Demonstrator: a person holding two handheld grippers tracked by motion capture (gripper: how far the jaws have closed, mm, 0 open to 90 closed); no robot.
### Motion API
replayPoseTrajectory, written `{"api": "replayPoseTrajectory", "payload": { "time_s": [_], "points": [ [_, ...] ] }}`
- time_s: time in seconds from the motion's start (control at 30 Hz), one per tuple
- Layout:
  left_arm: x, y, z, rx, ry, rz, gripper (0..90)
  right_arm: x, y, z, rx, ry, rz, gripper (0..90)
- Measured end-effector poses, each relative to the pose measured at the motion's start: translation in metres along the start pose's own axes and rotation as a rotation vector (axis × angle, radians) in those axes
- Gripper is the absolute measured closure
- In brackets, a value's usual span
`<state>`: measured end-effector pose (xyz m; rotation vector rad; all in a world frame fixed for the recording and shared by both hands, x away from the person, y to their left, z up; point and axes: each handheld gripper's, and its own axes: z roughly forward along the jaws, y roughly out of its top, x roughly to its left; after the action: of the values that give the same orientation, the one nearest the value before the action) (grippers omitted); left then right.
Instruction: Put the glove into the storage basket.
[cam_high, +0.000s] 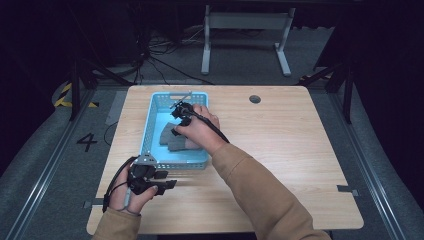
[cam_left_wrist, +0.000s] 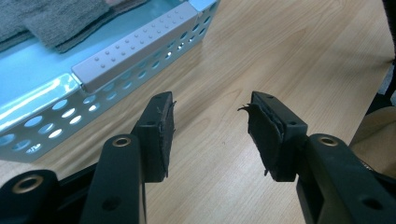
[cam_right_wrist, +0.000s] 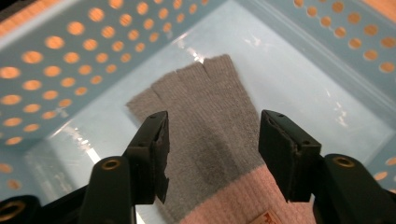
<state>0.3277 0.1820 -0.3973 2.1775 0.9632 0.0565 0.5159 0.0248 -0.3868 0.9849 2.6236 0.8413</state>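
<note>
One grey knitted glove (cam_right_wrist: 205, 116) with a pink cuff lies flat on the floor of the light blue perforated basket (cam_high: 152, 112), fingers pointing away from the right gripper (cam_right_wrist: 212, 154); that gripper hangs just above it with jaws spread, nothing pinched between them; more grey knit (cam_left_wrist: 56, 21) lies in the basket's near end; the left gripper (cam_left_wrist: 212, 135) rests beside the basket over the wooden surface (cam_high: 280, 150), jaws spread and empty.
</note>
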Motion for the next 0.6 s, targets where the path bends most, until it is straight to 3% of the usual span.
{"api": "replayPoseTrajectory", "payload": {
  "time_s": [0.3, 0.6],
  "points": [
    [-0.001, 0.000, -0.001, -0.004, 0.007, -0.004, 51.2, -0.002, -0.015, -0.044, -0.091, 0.023, -0.024, 42.7],
    [-0.002, 0.003, 0.004, 0.009, 0.006, -0.002, 50.9, -0.030, -0.047, -0.099, -0.150, 0.035, 0.003, 42.0]
  ]
}}
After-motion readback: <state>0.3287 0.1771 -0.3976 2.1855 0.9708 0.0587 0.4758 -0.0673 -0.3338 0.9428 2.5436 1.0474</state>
